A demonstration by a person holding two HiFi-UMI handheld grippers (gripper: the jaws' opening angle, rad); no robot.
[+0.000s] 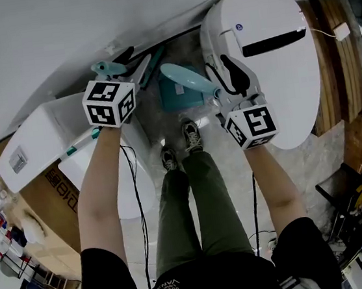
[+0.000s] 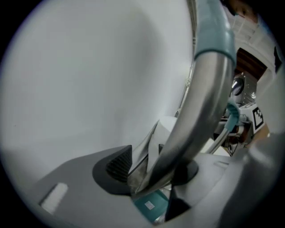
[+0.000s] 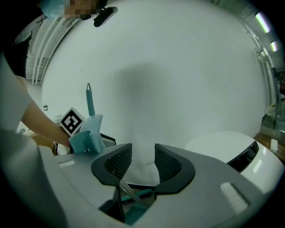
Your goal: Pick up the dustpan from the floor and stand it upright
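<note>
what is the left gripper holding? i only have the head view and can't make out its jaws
observer: The left gripper view shows the left gripper clamped on a silver metal pole with a teal grip sleeve at its far end.
operator: and the right one, anything in it
observer: No. In the right gripper view the right gripper has its jaws apart and empty. A thin metal rod shows only lower down, beneath the jaws.

Both forearms, left (image 1: 100, 183) and right (image 1: 270, 175), reach forward. Left tool (image 2: 151, 171) pitched down, its 2 jaws clamped on a metal handle tube (image 2: 196, 111). Right tool (image 3: 139, 162) nearer level, pads apart, gripping nothing.
</note>
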